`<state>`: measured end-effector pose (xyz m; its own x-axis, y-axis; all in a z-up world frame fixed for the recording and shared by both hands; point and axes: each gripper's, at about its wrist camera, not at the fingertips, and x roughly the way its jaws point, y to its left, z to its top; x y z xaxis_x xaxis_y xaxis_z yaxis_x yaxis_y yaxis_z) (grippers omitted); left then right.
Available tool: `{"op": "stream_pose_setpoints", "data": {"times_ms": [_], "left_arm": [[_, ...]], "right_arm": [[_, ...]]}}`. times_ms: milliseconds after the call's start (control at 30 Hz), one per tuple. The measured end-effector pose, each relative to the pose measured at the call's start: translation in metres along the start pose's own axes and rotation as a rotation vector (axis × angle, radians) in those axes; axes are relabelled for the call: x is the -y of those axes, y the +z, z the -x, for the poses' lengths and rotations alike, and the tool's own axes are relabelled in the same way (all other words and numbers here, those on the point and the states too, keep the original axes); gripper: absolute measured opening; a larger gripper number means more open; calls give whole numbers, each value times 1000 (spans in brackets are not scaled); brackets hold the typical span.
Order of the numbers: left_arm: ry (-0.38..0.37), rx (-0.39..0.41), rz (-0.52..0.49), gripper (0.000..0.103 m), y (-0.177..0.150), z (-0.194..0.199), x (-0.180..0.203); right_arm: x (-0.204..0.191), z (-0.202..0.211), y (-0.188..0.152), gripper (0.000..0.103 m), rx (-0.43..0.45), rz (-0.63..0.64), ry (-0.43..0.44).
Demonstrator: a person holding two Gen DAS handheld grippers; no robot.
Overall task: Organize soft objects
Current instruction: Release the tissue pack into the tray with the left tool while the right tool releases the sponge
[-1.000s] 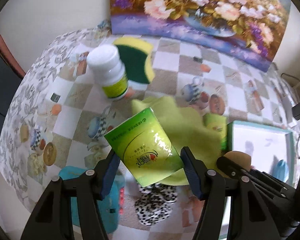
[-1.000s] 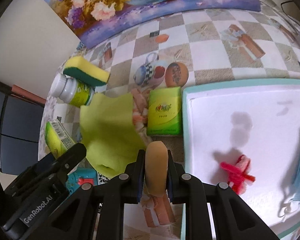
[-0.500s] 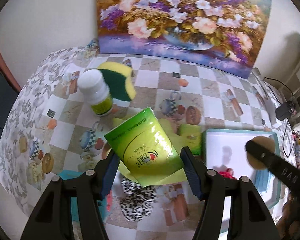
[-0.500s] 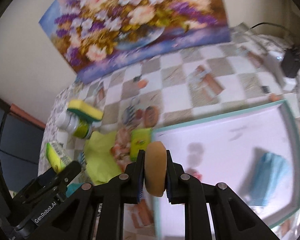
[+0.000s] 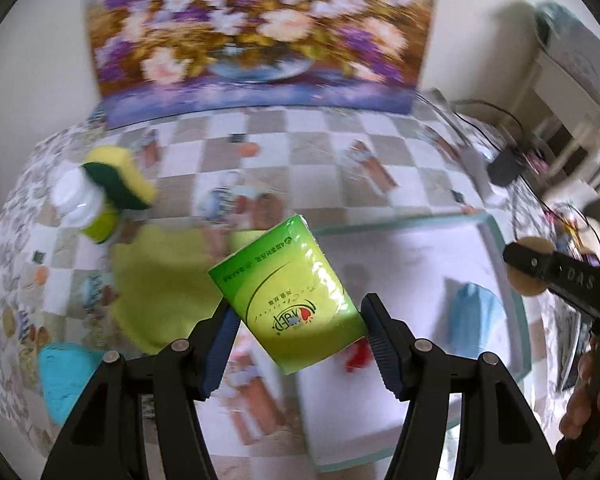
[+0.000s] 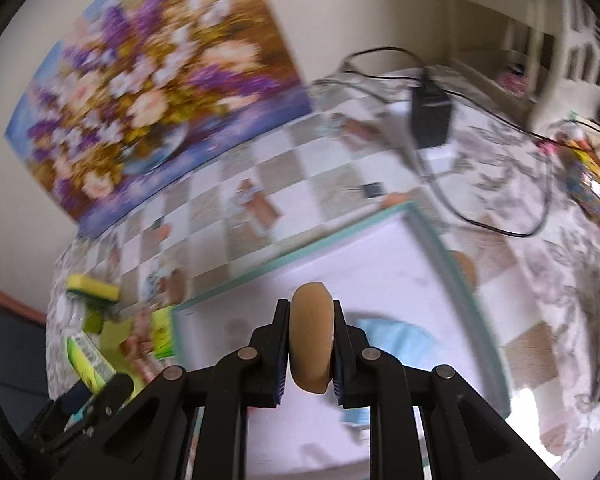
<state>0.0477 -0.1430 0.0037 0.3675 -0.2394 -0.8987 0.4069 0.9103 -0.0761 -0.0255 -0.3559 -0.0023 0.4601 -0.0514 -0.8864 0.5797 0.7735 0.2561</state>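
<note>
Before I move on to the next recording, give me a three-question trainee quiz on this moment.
1. True or false: the left gripper holds a green tissue pack.
2. What is clamped in the right gripper? A) yellow-green sponge B) tan round sponge puff C) white bottle
3. Fill in: a light blue face mask lies in the white ____ with the teal rim.

Key: 1 true. 2 B, the tan round sponge puff. 3 tray.
</note>
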Motion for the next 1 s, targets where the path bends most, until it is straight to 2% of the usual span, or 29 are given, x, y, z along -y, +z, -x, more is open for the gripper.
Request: {"op": "stream_pose_setpoints", "data": {"times_ms": [267,400,700,867,933,1000], "left_arm": [[-60,-68,-111,64,-9,-29,59],[-70,-101,-142,64,-12,-47,76],[-69,-151,-155,64,-16,-69,85],[-72,-150,-153,65,-16,-70,85],[-78,-157,-149,67,-16,-71,84],[-80,-159,-144,76,-16,-71,83]], "right_arm": [[51,-3,8,20,-3,-89,-47],[62,-11,9,20,-11,-109,-38],[59,-30,8,20,-57,-96,-41],[52,-34,7,20,-72,-75,-51],[49,-35,7,20,-75,-68,-54],[48,-35,7,20,-77,-61,-56]]}}
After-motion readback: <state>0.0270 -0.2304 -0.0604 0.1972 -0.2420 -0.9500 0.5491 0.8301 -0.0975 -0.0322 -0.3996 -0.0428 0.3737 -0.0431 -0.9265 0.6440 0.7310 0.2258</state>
